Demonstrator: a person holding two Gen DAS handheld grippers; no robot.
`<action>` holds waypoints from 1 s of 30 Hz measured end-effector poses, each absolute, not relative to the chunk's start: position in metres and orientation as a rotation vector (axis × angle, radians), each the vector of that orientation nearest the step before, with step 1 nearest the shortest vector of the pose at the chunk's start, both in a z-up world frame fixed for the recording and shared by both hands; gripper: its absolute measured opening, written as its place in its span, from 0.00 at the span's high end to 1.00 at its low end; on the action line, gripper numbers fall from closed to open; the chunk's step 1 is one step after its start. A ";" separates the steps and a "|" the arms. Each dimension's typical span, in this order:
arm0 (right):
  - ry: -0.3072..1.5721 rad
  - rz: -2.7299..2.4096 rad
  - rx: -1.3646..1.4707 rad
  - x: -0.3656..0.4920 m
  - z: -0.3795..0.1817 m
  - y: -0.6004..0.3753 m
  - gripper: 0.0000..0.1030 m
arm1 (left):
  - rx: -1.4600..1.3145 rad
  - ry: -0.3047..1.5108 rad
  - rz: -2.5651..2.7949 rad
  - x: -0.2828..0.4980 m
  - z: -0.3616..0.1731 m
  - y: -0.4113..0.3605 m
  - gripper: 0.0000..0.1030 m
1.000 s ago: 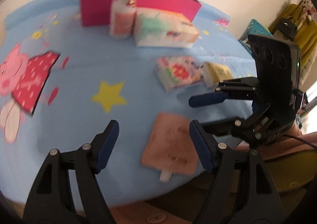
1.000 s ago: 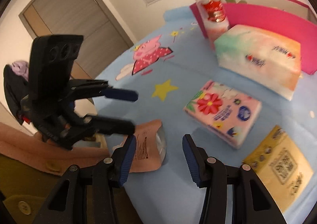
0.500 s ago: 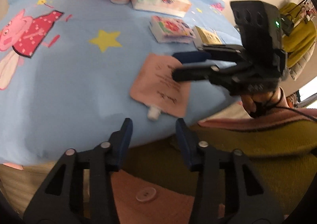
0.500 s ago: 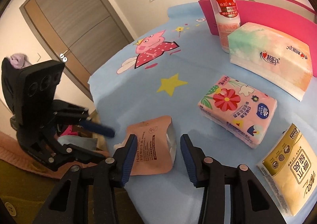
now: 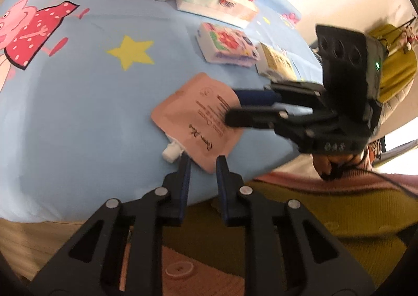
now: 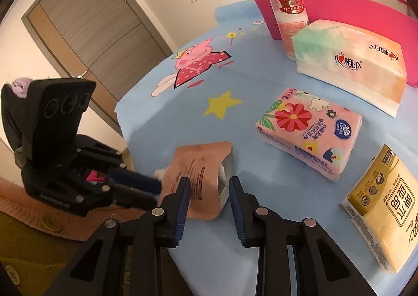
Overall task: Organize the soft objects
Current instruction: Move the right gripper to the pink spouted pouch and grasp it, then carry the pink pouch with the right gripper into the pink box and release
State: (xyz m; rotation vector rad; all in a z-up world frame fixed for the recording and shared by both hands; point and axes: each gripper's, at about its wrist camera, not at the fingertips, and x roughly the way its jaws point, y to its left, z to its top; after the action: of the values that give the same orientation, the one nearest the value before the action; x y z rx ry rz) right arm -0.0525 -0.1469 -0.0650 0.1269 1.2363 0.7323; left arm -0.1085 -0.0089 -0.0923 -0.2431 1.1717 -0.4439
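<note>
A flat pink spouted pouch (image 5: 198, 118) lies near the front edge of the blue tablecloth (image 5: 78, 118). Its white cap (image 5: 171, 151) points toward the edge. My left gripper (image 5: 203, 164) is shut, and the pouch's near corner beside the cap sits between its pads. In the right wrist view the left gripper (image 6: 158, 192) reaches the pouch (image 6: 201, 165) from the left. My right gripper (image 6: 209, 183) straddles the pouch's other end. Its jaws are closing, and I see no firm press. It shows as the right gripper (image 5: 232, 106) in the left wrist view.
Past the pouch lie a floral tissue pack (image 6: 308, 136) and a yellow tissue pack (image 6: 381, 217). Farther back are a large tissue pack (image 6: 350, 60), a bottle (image 6: 290, 13) and a pink box (image 6: 352, 5). A person's olive and pink clothing (image 5: 326, 212) borders the table edge.
My left gripper has dropped toward the table edge and closed from wide open onto the pouch's near corner. The right gripper's jaws have narrowed around the pouch and hardly moved.
</note>
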 end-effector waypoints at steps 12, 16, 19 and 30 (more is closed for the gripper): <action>1.231 0.688 0.177 -0.046 -0.066 -0.149 0.70 | -0.201 1.099 -0.331 -0.093 -0.086 0.010 0.71; 1.231 0.682 0.195 -0.044 -0.068 -0.150 0.70 | -0.225 1.107 -0.337 -0.088 -0.091 0.013 0.70; 1.233 0.677 0.202 -0.044 -0.069 -0.147 0.69 | -0.209 1.101 -0.331 -0.089 -0.089 0.011 0.68; 1.172 0.695 0.230 -0.039 -0.052 -0.141 0.72 | -0.227 1.053 -0.304 -0.081 -0.066 0.011 0.68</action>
State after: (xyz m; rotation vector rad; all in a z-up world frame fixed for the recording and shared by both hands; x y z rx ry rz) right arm -0.0394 -0.1408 -0.0516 0.2299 1.1715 0.6954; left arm -0.0811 0.0112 -0.0662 -0.2266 1.0527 -0.3044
